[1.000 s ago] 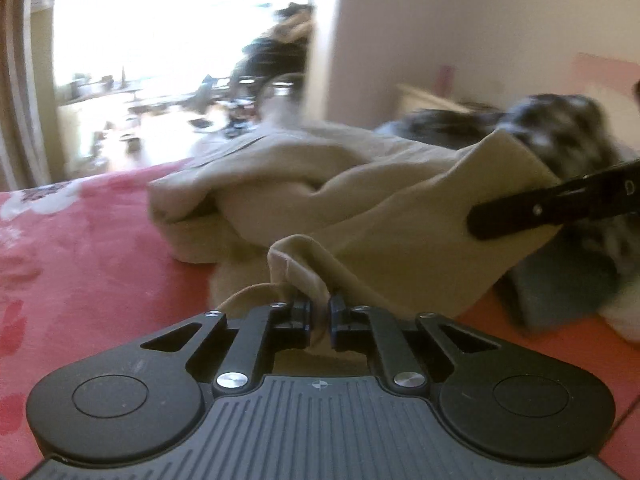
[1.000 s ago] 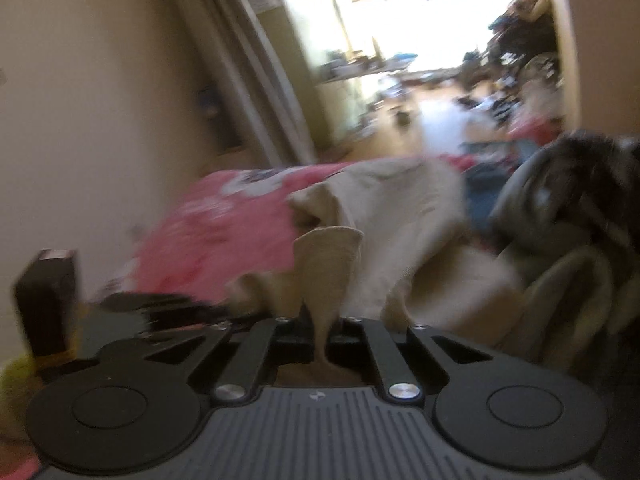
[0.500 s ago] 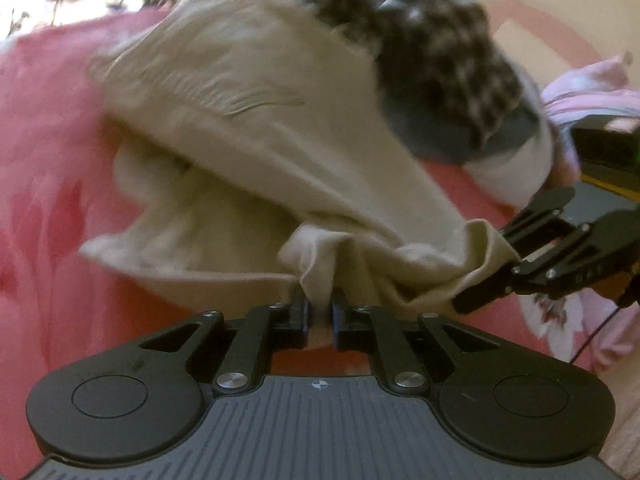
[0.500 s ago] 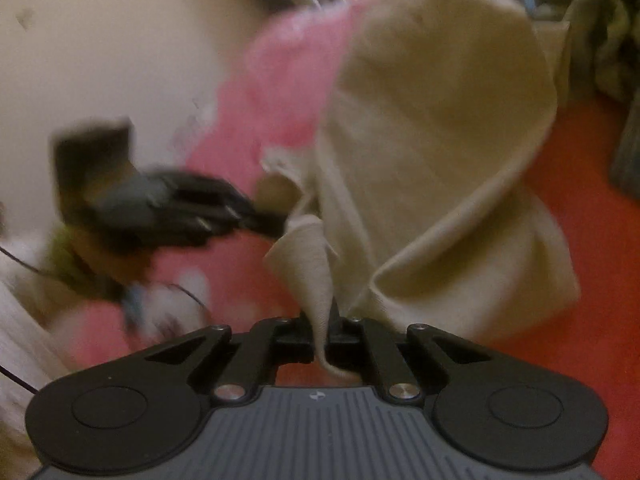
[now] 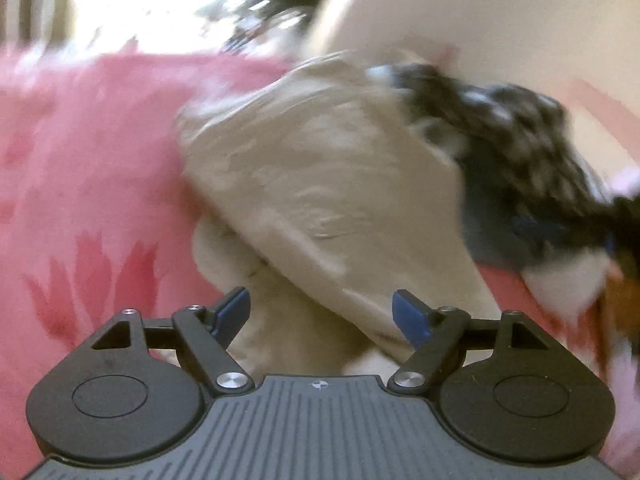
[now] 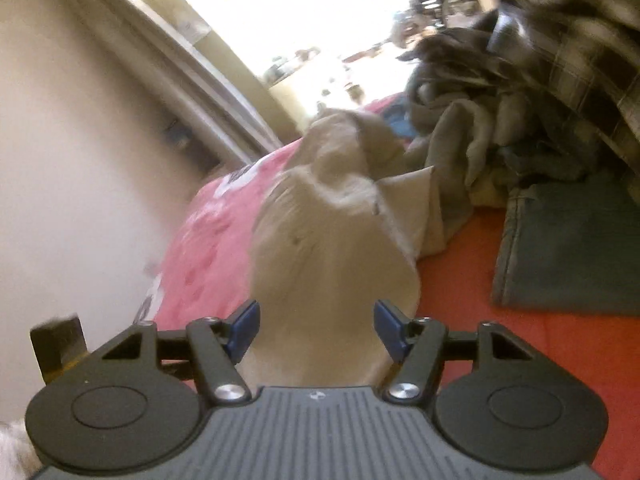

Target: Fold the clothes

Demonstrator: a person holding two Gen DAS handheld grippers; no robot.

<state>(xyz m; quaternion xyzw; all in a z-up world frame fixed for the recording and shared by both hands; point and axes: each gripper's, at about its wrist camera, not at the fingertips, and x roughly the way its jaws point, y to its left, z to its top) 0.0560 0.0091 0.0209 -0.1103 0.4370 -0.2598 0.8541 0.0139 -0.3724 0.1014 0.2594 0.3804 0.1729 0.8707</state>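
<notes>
Beige garment (image 5: 320,184) dropped in a loose fold on pink bed (image 5: 80,168), near edge under both grippers, far edge against clothes pile (image 6: 520,92). Left gripper (image 5: 322,316) jaws just opened, spread wide, cloth below but unpinched. Right gripper (image 6: 316,326) jaws likewise just opened, nothing clamped. Step judged: release after a fold. To do well: lift clear without snagging cloth, check edges aligned, then smooth wrinkles before regrasping for next fold.
</notes>
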